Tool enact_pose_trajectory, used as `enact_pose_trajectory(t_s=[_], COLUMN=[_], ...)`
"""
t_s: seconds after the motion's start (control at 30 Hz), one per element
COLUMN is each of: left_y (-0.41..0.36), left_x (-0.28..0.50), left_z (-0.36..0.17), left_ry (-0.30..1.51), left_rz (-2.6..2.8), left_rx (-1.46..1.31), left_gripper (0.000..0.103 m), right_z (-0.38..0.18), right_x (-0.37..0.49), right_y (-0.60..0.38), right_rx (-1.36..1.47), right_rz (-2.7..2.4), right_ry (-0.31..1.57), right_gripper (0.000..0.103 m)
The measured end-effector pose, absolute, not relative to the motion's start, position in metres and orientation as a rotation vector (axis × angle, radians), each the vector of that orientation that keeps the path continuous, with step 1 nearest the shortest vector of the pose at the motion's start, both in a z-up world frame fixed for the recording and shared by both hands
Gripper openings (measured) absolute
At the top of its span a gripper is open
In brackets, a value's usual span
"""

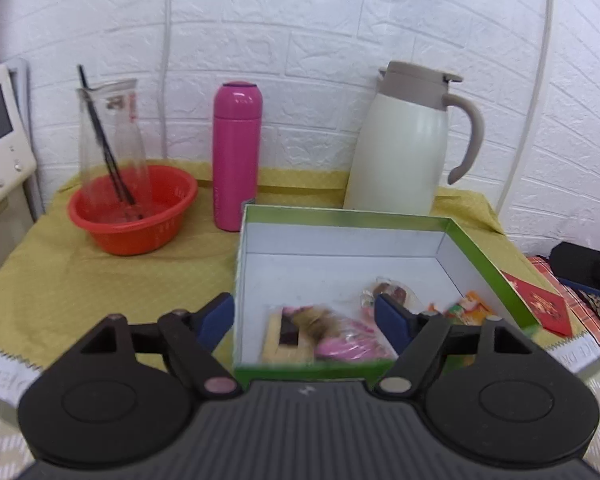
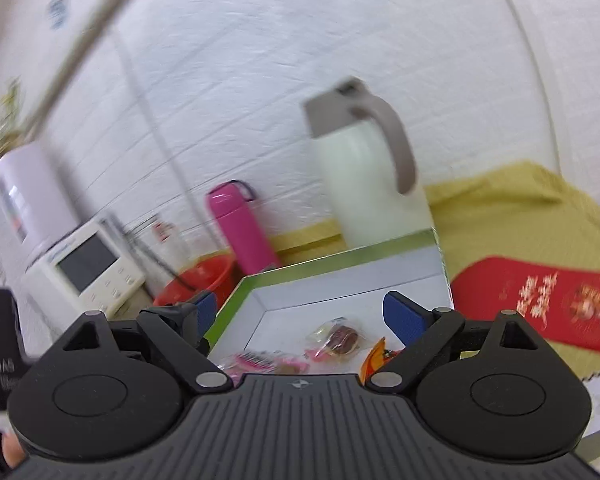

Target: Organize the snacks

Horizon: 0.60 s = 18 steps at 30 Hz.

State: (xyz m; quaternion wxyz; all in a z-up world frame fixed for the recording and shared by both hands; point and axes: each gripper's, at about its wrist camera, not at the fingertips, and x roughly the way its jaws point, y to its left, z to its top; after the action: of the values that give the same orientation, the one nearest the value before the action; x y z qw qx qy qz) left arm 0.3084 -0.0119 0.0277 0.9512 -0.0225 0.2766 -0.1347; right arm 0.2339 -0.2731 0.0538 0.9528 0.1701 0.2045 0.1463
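Note:
A green-rimmed white box (image 1: 342, 222) (image 2: 340, 276) sits on the yellow cloth. Inside it lie several wrapped snacks: a brown and tan bar (image 1: 288, 334), a pink packet (image 1: 346, 346) (image 2: 256, 362), a clear-wrapped round pastry (image 1: 392, 292) (image 2: 340, 340) and an orange packet (image 1: 470, 306) (image 2: 376, 354). My left gripper (image 1: 306, 314) hangs open over the box's near edge, nothing between its blue pads. My right gripper (image 2: 300, 310) is open too, above the box's near side, with no snack pressed by its pads.
Behind the box stand a pink flask (image 1: 237, 156) (image 2: 240, 228), a white thermos jug (image 1: 404, 144) (image 2: 368, 176) and a red bowl (image 1: 134, 212) (image 2: 198, 280) holding a glass carafe (image 1: 108, 136). A red envelope (image 1: 540, 306) (image 2: 540, 300) lies right of the box. A white appliance (image 1: 0, 136) (image 2: 84, 268) stands left.

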Motion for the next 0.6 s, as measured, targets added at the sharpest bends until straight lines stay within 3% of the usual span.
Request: enact_pose_trajectory(t_s=[0.07, 0.2, 0.37, 0.6], left_y=[-0.001, 0.014, 0.004, -0.011], left_x=[0.277, 0.221, 0.184, 0.211], left_z=[0.027, 0.016, -0.007, -0.038], left_ry=[0.544, 0.492, 0.498, 0.644], left_rz=[-0.269, -0.268, -0.216, -0.186], left_rx=[-0.034, -0.005, 0.103, 0.061], left_gripper=[0.102, 0.103, 0.103, 0.103], right_z=[0.057, 0.049, 0.032, -0.002], right_x=[0.209, 0.172, 0.155, 0.190], right_y=[-0.270, -0.264, -0.273, -0.268], right_rx=[0.263, 0.114, 0.120, 0.188], right_rz=[0.317, 0.318, 0.200, 0.201], right_ry=[0.415, 0.468, 0.479, 0.612], right_gripper=[0.103, 0.103, 0.103, 0.103])
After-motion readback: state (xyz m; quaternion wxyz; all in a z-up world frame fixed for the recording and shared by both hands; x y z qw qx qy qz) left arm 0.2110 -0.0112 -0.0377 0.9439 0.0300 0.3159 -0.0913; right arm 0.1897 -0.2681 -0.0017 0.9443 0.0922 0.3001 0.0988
